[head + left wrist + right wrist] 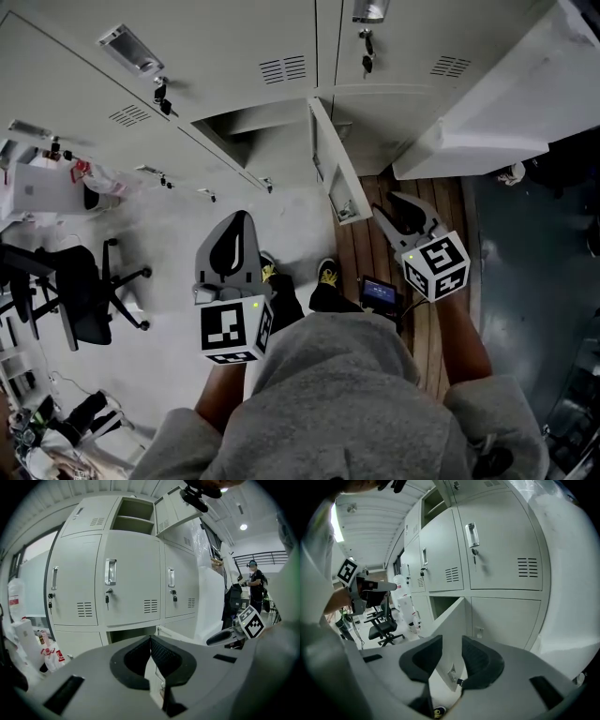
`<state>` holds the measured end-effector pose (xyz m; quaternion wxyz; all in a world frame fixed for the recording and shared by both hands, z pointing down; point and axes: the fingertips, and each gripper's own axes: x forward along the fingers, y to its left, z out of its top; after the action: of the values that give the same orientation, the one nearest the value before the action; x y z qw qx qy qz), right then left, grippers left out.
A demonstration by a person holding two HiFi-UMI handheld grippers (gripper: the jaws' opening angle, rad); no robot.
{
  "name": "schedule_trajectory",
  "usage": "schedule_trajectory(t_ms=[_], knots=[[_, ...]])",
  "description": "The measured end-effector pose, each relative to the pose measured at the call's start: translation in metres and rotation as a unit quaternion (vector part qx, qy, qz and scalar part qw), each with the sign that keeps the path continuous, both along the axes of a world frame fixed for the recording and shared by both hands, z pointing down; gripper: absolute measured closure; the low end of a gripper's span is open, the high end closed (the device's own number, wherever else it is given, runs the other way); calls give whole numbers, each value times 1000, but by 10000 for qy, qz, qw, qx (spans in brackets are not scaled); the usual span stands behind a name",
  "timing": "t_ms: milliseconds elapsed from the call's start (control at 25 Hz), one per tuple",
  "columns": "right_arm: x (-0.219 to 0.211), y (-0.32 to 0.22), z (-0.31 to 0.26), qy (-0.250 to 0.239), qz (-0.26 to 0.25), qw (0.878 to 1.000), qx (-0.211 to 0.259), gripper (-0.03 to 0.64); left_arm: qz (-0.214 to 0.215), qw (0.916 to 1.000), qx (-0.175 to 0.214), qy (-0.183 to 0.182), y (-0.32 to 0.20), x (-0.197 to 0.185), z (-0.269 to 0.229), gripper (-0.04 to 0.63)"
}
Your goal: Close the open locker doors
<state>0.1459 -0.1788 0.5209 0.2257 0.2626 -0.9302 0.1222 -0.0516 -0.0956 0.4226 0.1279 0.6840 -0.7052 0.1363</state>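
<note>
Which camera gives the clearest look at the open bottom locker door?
The right gripper view: the door stands close, mid-frame, its face and latch plain. The head view shows it from above, nearly edge-on. The left gripper view catches only a sliver.

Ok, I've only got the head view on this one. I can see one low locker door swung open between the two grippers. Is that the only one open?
Observer: No. The left gripper view shows a top-row locker open as well, its upper door swung out on the right.
Operator: Are the right tongs on the low door?
Observer: Not gripping it. In the right gripper view the right gripper has its tongs apart. The lower locker door lines up edge-on with the gap, and the pads are not pressing it.
Operator: And the left one?
Observer: The left gripper has its tongs shut, with nothing between them.
</note>
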Motion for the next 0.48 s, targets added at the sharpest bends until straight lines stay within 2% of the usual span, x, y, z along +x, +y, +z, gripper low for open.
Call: schedule_trajectory(t_ms=[200, 480], knots=[[-29, 20, 3, -101, -424, 9990, -45, 486, -50, 10000, -29, -1, 6, -6, 3, 586], [-72, 32, 5, -357, -691, 9969, -141, 486, -233, 9997, -79, -57, 20, -27, 3, 586]])
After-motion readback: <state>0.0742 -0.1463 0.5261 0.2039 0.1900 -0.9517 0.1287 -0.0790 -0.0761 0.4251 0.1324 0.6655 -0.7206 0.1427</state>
